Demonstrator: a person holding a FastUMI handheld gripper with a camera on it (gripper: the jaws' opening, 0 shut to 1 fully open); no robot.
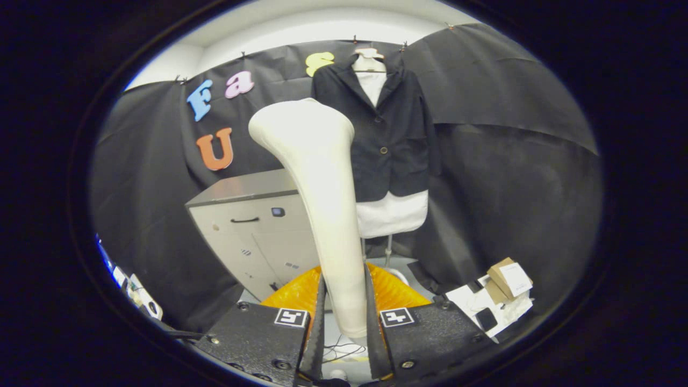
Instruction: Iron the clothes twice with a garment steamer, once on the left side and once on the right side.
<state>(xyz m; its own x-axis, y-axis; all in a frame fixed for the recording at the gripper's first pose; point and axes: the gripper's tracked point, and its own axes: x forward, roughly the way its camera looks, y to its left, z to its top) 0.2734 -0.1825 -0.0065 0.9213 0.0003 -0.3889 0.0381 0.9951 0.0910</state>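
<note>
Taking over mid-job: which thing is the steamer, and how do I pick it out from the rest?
Start at the dark jacket hanging on the booth wall, with the grey cabinet beside it. In front of both rises the garment steamer, its handle clamped in the tool. It is the only cream, smooth, curved body, widening to a head at the top.

My gripper (pixel 344 322) points forward and slightly up, its two fingers (pixel 317 328) standing close together and nearly parallel. Both press on the cream garment steamer (pixel 317 183) handle, one from the left, one from the right, holding it upright between them.
</note>
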